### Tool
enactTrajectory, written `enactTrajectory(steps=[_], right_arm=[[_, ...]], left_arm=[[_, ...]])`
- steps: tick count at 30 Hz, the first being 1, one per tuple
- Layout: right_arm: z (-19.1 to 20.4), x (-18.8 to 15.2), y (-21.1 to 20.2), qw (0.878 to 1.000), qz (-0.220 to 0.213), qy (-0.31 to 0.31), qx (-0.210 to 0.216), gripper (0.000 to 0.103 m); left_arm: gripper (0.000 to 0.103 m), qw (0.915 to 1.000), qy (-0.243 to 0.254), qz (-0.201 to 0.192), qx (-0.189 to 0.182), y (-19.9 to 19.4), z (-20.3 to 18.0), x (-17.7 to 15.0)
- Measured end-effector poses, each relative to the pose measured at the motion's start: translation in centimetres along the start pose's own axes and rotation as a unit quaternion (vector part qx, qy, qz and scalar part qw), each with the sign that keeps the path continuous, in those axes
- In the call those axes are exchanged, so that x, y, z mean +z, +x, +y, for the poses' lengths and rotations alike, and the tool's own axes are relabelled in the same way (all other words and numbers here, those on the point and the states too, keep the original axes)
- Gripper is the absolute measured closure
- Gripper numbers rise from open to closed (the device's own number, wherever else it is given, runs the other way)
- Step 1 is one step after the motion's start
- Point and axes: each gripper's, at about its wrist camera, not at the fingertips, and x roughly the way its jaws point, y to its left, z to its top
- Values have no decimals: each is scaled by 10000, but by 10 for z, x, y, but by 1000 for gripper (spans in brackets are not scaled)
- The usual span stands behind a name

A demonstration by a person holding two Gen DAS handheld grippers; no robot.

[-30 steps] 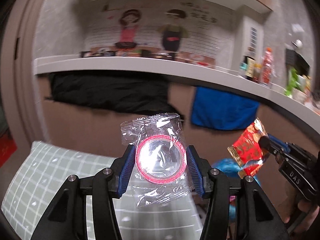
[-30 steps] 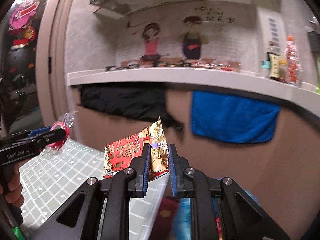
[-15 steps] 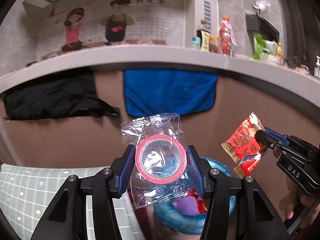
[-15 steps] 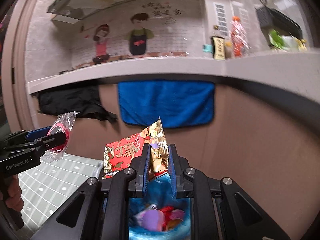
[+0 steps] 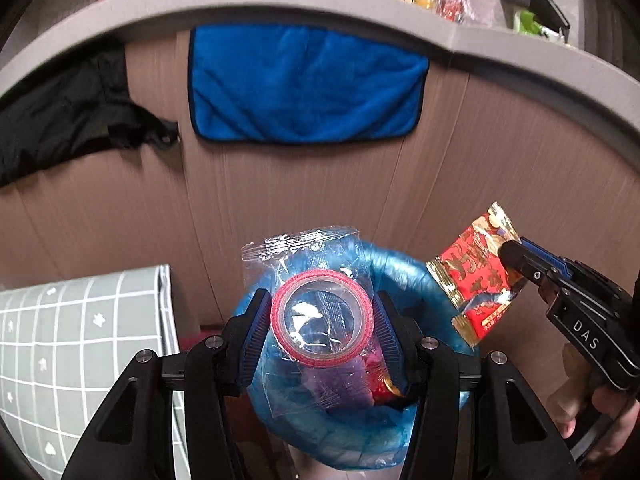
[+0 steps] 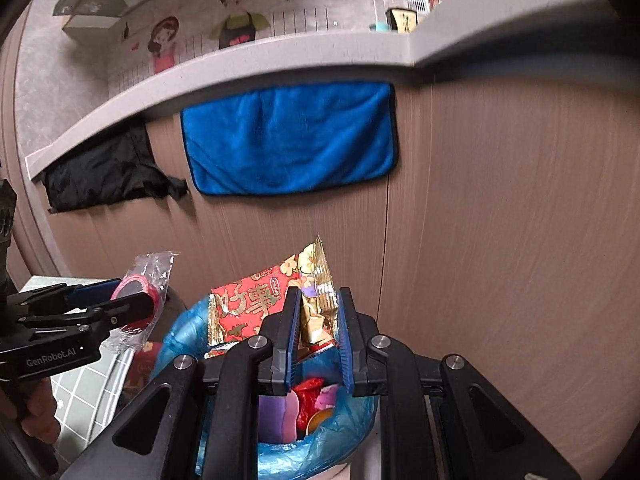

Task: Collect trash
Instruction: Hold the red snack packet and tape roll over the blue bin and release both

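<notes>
Both hands are now hanging over the blue-lined bin [image 5: 404, 276], having come across from the tabletop [image 5: 80, 340]. The left gripper [image 5: 322, 318] is pinching the bagged tape roll [image 5: 322, 316]; the right gripper [image 6: 318, 320] is squeezing the red snack packet [image 6: 248, 304], ready to drop.

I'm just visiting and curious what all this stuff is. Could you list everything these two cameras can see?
tape roll: one, pink-red, sealed in a clear bag, held between the left gripper's fingers above the bin
snack packet: one, red and gold, held in the right gripper over the bin
bin: one, lined with a blue bag, on the floor below both grippers, wrappers inside
towel: one, blue, hanging on the brown cabinet front
black cloth: one, hanging left of the towel
counter: one, grey, bottles at its right end
tablecloth: one, grey-green checked, lower left
left gripper: black with blue pads, closed on the tape roll
right gripper: black with blue pads, closed on the snack packet
</notes>
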Motion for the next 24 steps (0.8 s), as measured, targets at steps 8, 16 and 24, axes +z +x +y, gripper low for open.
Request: enactTrajectory(steps=[8, 16, 24], right_arm=[[-5, -13, 25, 9996, 295, 44, 22, 87], [-6, -26, 42, 9983, 570, 71, 69, 87], [-8, -31, 48, 9973, 684, 176, 173, 79]], left_arm=[[50, 9996, -118, 269, -16, 30, 0, -9], [50, 9993, -164, 323, -70, 47, -1, -9], [47, 9959, -404, 532, -604, 59, 7, -9]])
